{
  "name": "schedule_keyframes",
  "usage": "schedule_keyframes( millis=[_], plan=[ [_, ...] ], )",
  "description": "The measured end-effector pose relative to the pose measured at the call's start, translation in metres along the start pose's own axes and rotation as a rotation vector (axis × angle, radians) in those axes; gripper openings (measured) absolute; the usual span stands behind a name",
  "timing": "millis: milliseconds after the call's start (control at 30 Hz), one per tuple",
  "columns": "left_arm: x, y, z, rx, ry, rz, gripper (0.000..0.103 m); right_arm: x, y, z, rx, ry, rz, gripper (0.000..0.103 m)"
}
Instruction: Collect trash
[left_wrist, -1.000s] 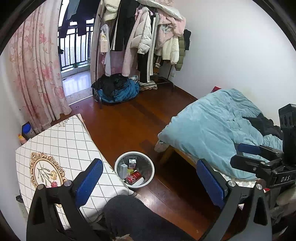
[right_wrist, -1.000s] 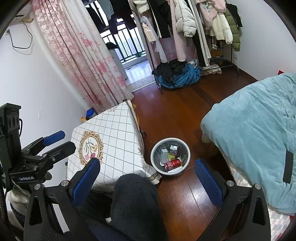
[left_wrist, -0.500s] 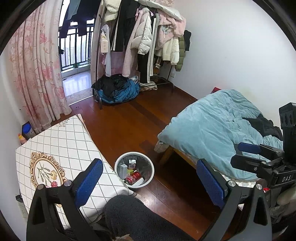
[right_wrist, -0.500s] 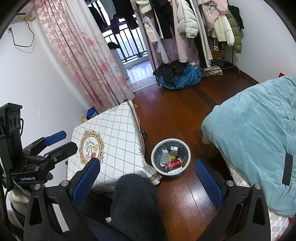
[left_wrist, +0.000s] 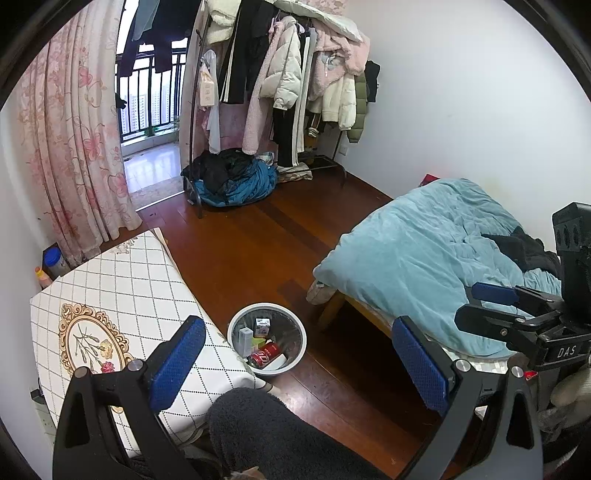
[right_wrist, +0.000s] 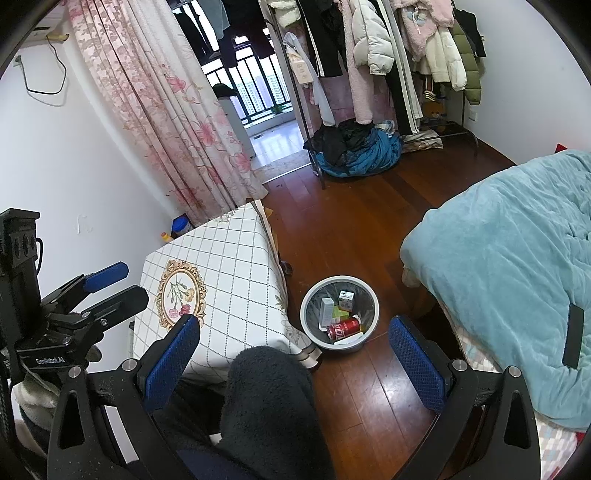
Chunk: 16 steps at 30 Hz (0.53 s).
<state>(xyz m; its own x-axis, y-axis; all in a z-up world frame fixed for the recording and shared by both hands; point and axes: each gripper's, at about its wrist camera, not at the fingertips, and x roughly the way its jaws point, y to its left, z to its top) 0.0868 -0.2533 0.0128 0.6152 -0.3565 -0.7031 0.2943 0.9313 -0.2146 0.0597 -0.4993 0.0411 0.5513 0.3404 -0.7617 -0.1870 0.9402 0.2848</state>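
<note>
Little has changed over the last second: your left gripper (left_wrist: 295, 363) and right gripper (right_wrist: 295, 360) stay raised, jaws wide and empty. The trash, including a red can (right_wrist: 343, 328), already lies inside the bin (right_wrist: 310, 295); collection looks complete.

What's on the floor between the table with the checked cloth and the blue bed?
A round grey trash bin holding a red can and small cartons; otherwise bare wooden floor, shown in both views.
</note>
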Motion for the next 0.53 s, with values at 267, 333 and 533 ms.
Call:
schedule_keyframes(
  millis=[267, 333, 533],
  plan=[
    [0.0005, -0.0054, 0.0022, 0.005, -0.002, 0.001, 0.103, 0.0001, 0.0000, 0.0000, -0.001, 0.001, -0.001, 0.103],
    [0.0010, -0.0070, 0.0028, 0.010, 0.003, -0.002, 0.103, 0.0001, 0.0001, 0.0000, -0.001, 0.002, 0.000, 0.103],
    [-0.0025, -0.0075, 0.0018, 0.006, -0.007, -0.026, 0.103, 0.0005, -0.0028, -0.0001, -0.001, 0.005, -0.003, 0.103]
  ],
)
